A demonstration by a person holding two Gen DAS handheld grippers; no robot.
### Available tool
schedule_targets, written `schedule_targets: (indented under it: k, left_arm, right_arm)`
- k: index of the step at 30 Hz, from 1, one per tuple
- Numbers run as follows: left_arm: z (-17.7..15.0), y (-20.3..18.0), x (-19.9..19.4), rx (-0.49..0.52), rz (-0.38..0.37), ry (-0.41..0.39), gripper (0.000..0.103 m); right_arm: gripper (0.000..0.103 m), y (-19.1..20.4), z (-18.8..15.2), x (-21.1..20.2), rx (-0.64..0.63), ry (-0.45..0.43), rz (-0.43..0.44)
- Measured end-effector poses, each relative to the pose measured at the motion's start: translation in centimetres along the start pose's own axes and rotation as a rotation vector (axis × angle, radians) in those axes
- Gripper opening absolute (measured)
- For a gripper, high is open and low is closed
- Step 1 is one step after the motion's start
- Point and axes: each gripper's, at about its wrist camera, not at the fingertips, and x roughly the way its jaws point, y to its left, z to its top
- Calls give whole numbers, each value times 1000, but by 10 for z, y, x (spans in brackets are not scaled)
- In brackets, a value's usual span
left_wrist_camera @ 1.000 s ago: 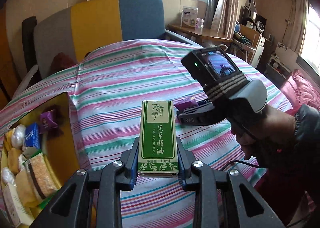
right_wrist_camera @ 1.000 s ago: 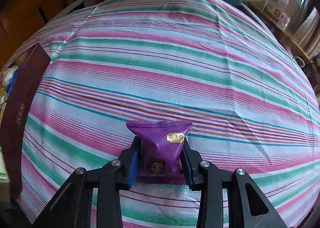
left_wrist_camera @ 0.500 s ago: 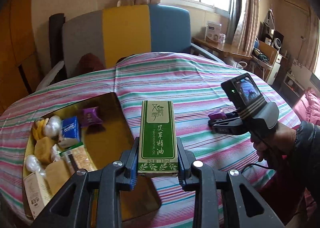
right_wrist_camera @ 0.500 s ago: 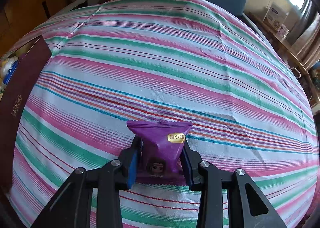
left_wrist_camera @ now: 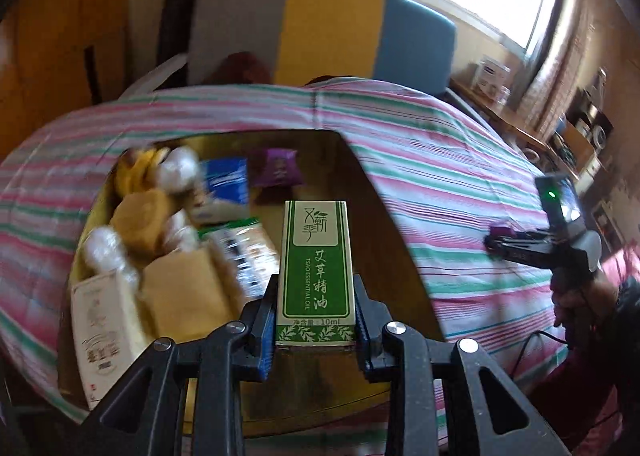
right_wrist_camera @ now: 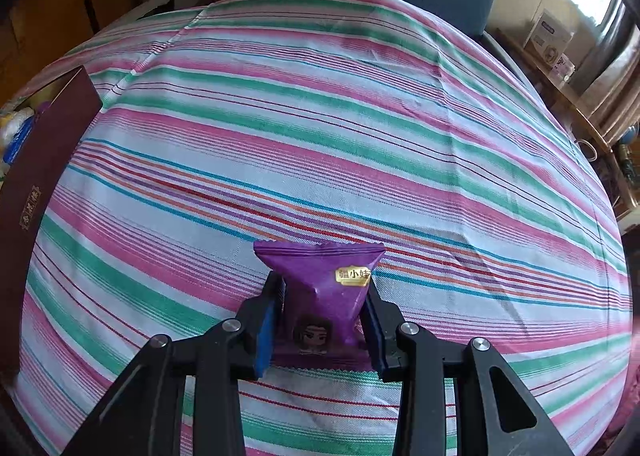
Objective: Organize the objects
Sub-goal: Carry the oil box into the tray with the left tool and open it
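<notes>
Green oil carton (left_wrist_camera: 316,270) clenched in left tongs (left_wrist_camera: 315,322), over the gold-lined box (left_wrist_camera: 384,216).
Right tongs (right_wrist_camera: 322,330) grasp purple snack packet (right_wrist_camera: 320,296) above striped tabletop (right_wrist_camera: 320,136).

The green box (left_wrist_camera: 316,276) reads "TSAO ESSENTIAL OIL" and "10ml" beside Chinese characters, while the purple snack packet (right_wrist_camera: 326,298) carries a small gold label of Chinese characters.

The tall green and white cardboard box (left_wrist_camera: 316,272), held in the left hand-held gripper (left_wrist_camera: 315,330), has been carried sideways from over the striped cloth to over the open gold-lined box (left_wrist_camera: 384,224) of snacks.
</notes>
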Motion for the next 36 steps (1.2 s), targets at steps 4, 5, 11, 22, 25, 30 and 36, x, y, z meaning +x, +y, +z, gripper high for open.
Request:
schedule_targets:
  k: [4, 5, 11, 22, 25, 30, 36]
  left_arm:
    - [-2, 40, 5, -151, -24, 58, 30]
    - [-2, 44, 7, -167, -26, 63, 30]
    - [23, 30, 19, -171, -105, 67, 31]
    - [68, 15, 110, -270, -91, 198, 31]
    - [67, 17, 129, -268, -36, 231, 31]
    - [70, 18, 127, -247, -13, 224, 39]
    - [65, 11, 99, -182, 36, 161, 39]
  right_arm:
    - [39, 1, 1, 1, -10, 3, -6]
    - [39, 1, 1, 1, -12, 4, -7]
    - [39, 4, 2, 0, -33, 2, -21]
    - [39, 2, 5, 2, -31, 6, -13]
    - [39, 2, 5, 2, -31, 6, -12]
    - [39, 2, 5, 2, -28, 8, -8]
    - [39, 2, 5, 2, -30, 7, -10]
